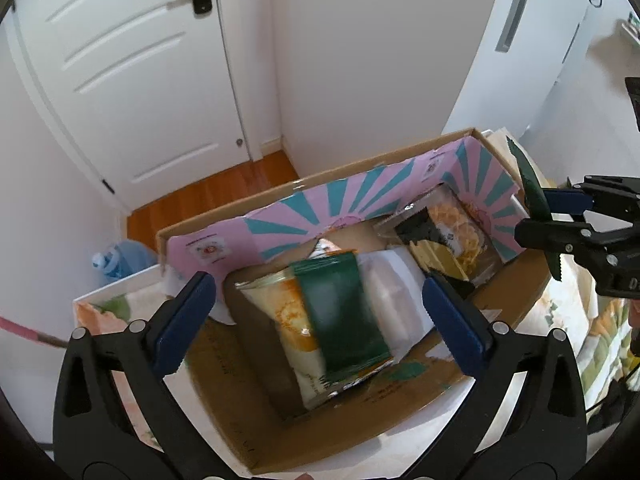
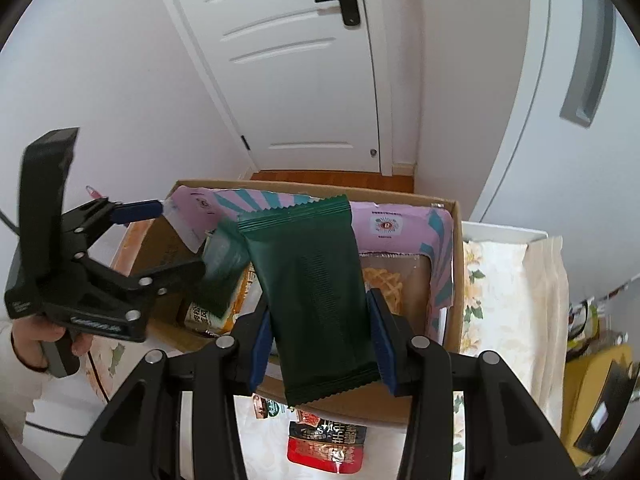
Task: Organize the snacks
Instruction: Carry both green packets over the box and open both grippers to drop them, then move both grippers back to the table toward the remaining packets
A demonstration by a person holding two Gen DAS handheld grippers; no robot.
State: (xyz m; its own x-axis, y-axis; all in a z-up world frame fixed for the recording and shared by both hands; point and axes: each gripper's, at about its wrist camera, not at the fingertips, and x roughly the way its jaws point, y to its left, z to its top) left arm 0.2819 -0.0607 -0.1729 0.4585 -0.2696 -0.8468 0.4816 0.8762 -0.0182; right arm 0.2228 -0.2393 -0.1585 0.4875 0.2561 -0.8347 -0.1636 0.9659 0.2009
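A cardboard box (image 1: 224, 216) with a pink and teal liner stands on a floral cloth. My left gripper (image 1: 320, 316) hangs over it with its jaws wide apart. Below them a blurred dark green packet (image 1: 344, 312) sits on an orange and white packet (image 1: 288, 320), clear of both pads. At the box's right end is my right gripper (image 1: 538, 216), shut on a second dark green packet (image 1: 528, 176) seen edge-on. In the right wrist view that gripper (image 2: 320, 312) clamps the green packet (image 2: 316, 300) upright over the box (image 2: 458, 260). The left gripper (image 2: 182, 238) is open above the loose packet (image 2: 224, 276).
A clear pack of yellow biscuits (image 1: 452, 236) lies in the box's far right corner. Red and black packets (image 2: 326, 440) lie on the cloth before the box, a yellow bag (image 2: 592, 392) to the right. A person's hand (image 2: 44, 340) holds the left gripper. A white door stands behind.
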